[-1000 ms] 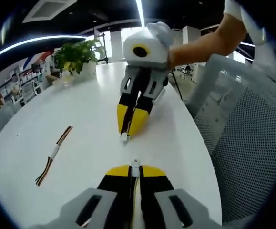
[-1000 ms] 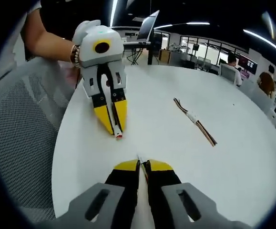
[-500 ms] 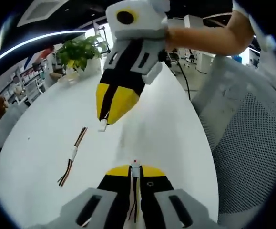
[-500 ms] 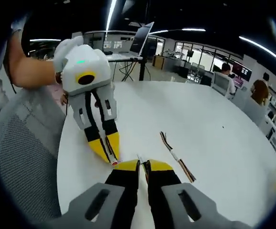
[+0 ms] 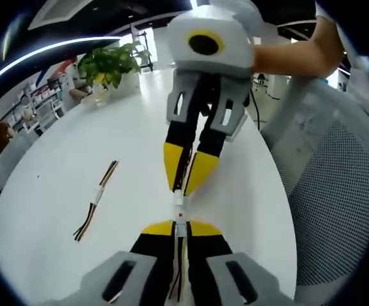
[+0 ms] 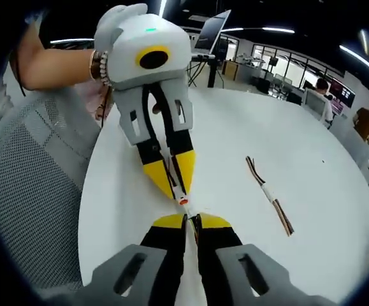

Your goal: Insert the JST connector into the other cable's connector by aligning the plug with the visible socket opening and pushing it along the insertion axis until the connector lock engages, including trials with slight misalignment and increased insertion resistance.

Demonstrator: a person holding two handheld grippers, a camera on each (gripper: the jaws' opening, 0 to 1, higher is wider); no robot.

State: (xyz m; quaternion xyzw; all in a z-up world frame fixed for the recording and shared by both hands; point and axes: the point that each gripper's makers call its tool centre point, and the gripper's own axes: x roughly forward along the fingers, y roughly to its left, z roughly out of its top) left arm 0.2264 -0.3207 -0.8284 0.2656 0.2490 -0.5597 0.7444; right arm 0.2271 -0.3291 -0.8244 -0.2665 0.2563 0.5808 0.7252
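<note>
In the left gripper view my left gripper (image 5: 180, 224) is shut on a small white JST connector (image 5: 180, 215) with a red mark, its dark wires running back between the jaws. My right gripper (image 5: 184, 189) comes down from the top, shut on the other cable's white connector (image 5: 179, 199). The two connectors meet end to end just above the white table (image 5: 57, 159). In the right gripper view my right gripper (image 6: 190, 220) points at the left gripper (image 6: 179, 190), whose red-marked connector (image 6: 183, 201) touches its tips. How deep the plug sits I cannot tell.
A spare cable bundle (image 5: 95, 201) (image 6: 270, 194) lies loose on the table. A potted plant (image 5: 111, 67) stands at the far edge. A mesh chair (image 5: 337, 191) (image 6: 25, 178) sits close by the table's rim. A laptop (image 6: 213, 32) and seated people are farther off.
The right gripper, raised and off to one side half a second ago, has swung down into line with the left. The two connectors, apart before, now meet.
</note>
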